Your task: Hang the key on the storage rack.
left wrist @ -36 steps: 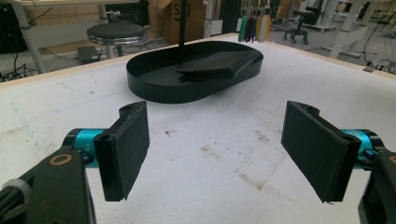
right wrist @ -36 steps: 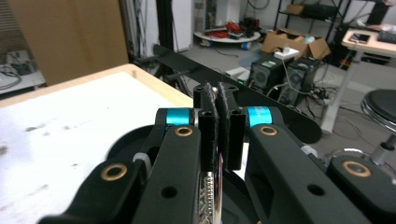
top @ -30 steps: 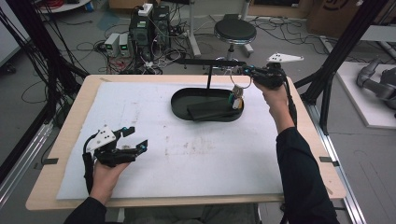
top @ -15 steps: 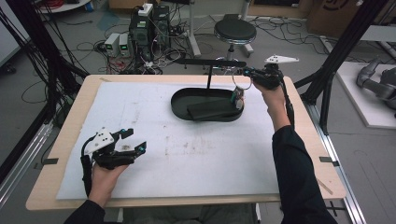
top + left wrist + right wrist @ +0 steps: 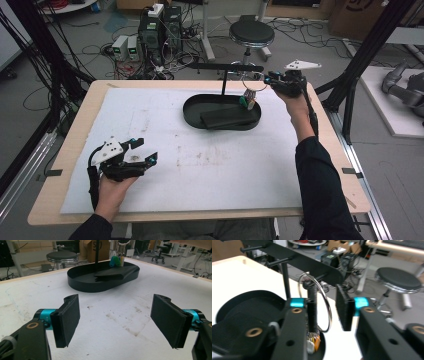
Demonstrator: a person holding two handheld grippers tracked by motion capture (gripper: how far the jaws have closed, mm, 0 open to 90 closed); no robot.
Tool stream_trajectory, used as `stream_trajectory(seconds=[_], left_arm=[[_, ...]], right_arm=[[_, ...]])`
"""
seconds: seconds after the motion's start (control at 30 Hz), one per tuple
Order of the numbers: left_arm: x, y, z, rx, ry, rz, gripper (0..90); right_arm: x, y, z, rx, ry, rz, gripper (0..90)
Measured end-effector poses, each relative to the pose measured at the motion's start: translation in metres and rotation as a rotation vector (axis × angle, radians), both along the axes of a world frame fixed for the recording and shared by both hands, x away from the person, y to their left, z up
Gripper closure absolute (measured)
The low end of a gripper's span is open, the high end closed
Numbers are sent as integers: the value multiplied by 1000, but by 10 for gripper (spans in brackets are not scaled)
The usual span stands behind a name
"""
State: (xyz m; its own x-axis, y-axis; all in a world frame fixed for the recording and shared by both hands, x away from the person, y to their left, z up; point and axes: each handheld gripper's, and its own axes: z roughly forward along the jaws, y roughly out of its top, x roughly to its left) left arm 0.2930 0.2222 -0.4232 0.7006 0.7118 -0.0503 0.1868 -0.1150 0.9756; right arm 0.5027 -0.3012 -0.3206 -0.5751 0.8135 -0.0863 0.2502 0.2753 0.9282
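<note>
A black stand's crossbar (image 5: 220, 66) rises from an oval black tray (image 5: 192, 107) at the far middle of the table. A metal key ring (image 5: 252, 82) hangs from one of the stand's pegs, with coloured keys (image 5: 247, 100) dangling over the tray. My right gripper (image 5: 270, 79) is level with the ring. Its jaws have just been opening, and the ring (image 5: 322, 302) stands between the parted pads of that gripper (image 5: 328, 308), close to one. My left gripper (image 5: 147, 152) rests open at the near left, nothing between its pads (image 5: 67, 320).
A dark folded thing (image 5: 225, 117) lies in the tray. A white mat (image 5: 200, 165) covers most of the tabletop. Behind the table stand a stool (image 5: 251, 34) and electronics with cables (image 5: 150, 35). Black frame struts (image 5: 360, 65) rise at the right.
The right gripper's jaws have parted from the key ring, which now hangs from the stand's peg. The left gripper has stayed where it was.
</note>
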Motion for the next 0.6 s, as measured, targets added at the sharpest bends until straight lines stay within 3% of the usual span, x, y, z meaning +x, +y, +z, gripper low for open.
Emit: stream_trajectory(seconds=[0.03, 0.13, 0.3, 0.33, 0.4, 0.43, 0.5, 0.6], left_arm=[[0, 0, 0, 3, 1, 2, 237], [2, 2, 0, 20, 16, 21, 253], [9, 8, 1, 14, 22, 41, 253], [10, 9, 1, 11, 23, 49, 253], [14, 12, 2, 7, 21, 54, 253], [15, 13, 3, 8, 17, 62, 253], [18, 14, 3, 5, 20, 65, 253], [22, 14, 4, 0, 16, 72, 252]], right_arm=[[-3, -2, 0, 10, 4, 0, 629], [-14, -5, 2, -35, 20, -3, 533], [-40, -14, 17, -19, 48, 29, 419], [-47, -15, 19, -13, 41, 28, 416], [-63, -17, 19, -25, -18, 22, 434], [-70, -19, 19, -37, 16, 29, 415], [-84, -24, 15, -7, -10, 36, 427], [-104, -34, 6, 24, -14, 42, 408]])
